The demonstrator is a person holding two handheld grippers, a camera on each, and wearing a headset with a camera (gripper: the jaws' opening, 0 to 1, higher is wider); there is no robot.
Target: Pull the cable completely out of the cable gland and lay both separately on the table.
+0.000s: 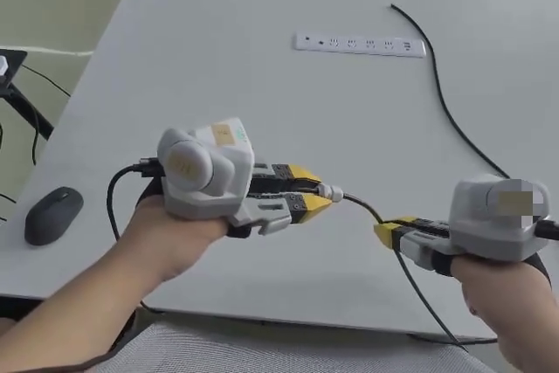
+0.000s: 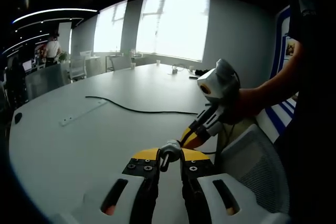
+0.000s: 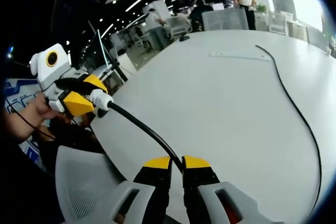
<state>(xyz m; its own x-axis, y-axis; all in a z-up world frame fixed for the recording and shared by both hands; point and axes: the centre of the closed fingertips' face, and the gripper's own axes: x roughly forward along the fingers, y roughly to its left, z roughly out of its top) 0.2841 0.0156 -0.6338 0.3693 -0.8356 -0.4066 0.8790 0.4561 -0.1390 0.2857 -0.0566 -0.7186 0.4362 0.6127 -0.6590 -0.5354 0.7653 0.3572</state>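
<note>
left hand-held gripper point(image 1: 320, 195): jaws almost closed, yellow tips clamped on one pale gland point(image 1: 330, 190). right hand-held gripper point(image 1: 385, 232): jaws closed to a narrow slit, pinching one black cable point(image 1: 362, 205). two hand-held grippers in all, both raised above the near edge of one tabletop point(image 1: 262, 111). cable end seated in the gland, arched in the air between the two, then through the right jaws and down past the tabletop edge. gland and cable both clear of the tabletop. on the tabletop: one white power strip point(image 1: 360, 44); one dark mouse point(image 1: 53, 214) near the left edge; one further black cord point(image 1: 447, 107), lying loose, well apart from the gland.
</note>
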